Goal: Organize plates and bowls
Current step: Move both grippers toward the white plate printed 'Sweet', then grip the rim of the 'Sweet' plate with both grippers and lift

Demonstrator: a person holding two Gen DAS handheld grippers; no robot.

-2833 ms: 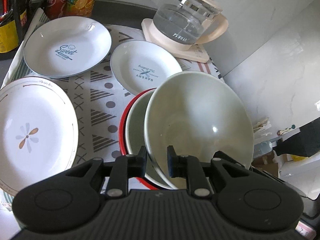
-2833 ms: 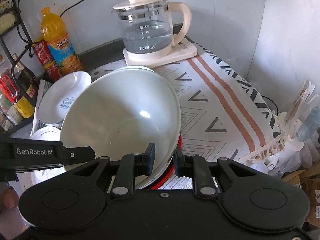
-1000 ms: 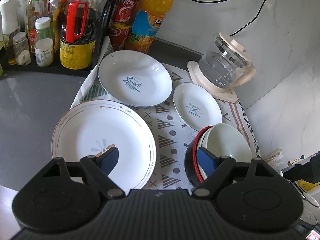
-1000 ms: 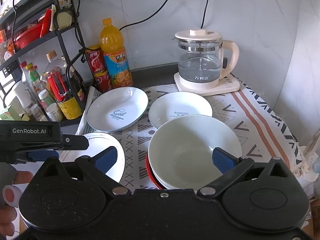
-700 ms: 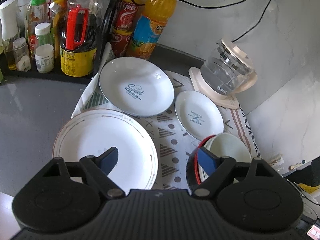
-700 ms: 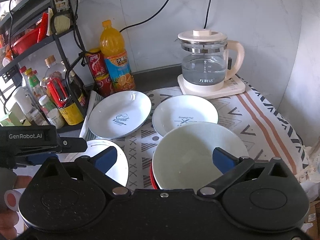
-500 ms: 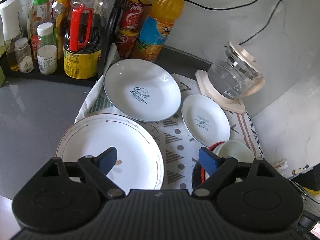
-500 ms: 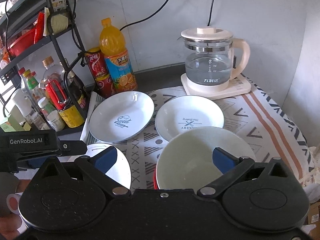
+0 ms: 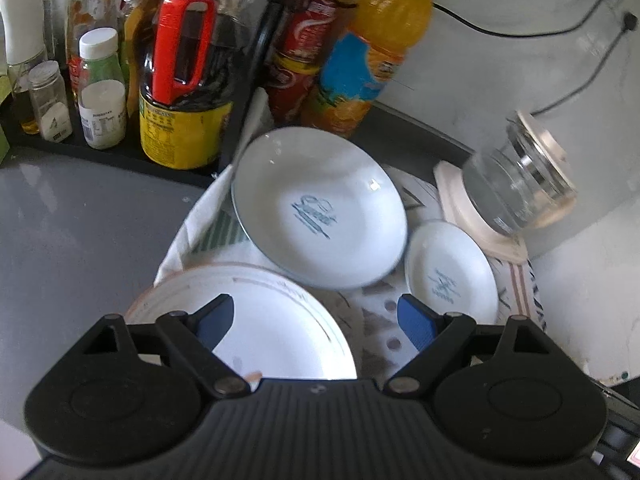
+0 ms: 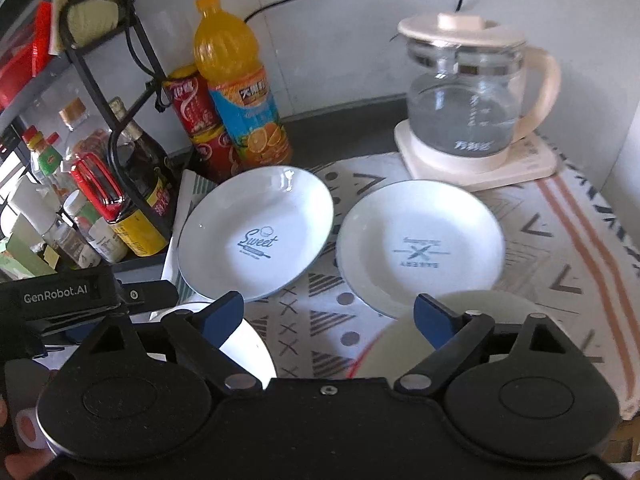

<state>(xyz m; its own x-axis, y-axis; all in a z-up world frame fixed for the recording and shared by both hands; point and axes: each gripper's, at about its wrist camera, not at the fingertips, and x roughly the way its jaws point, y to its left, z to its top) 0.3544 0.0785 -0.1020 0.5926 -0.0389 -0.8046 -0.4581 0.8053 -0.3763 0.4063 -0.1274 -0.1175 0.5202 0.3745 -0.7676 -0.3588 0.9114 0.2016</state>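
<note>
"Sweet" is printed in blue script inside the larger plate (image 10: 256, 236), just in front of the orange juice bottle (image 10: 240, 92). "GenRobot.AI" stands in white on the black left gripper (image 10: 56, 290), left of that bottle. Other labels are unreadable.

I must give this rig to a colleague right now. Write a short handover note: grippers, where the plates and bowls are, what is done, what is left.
Left gripper: open, empty, above the big flower plate.
Right gripper: open, empty, above the patterned cloth.
Bowls: pale green bowl sits nested in the red-rimmed bowl at the near right.
Plates: "Sweet" plate, "Bakery" plate and the flower plate lie separately.
Done: bowls stacked.
Left: probably stacking the three plates, smaller on larger.
</note>
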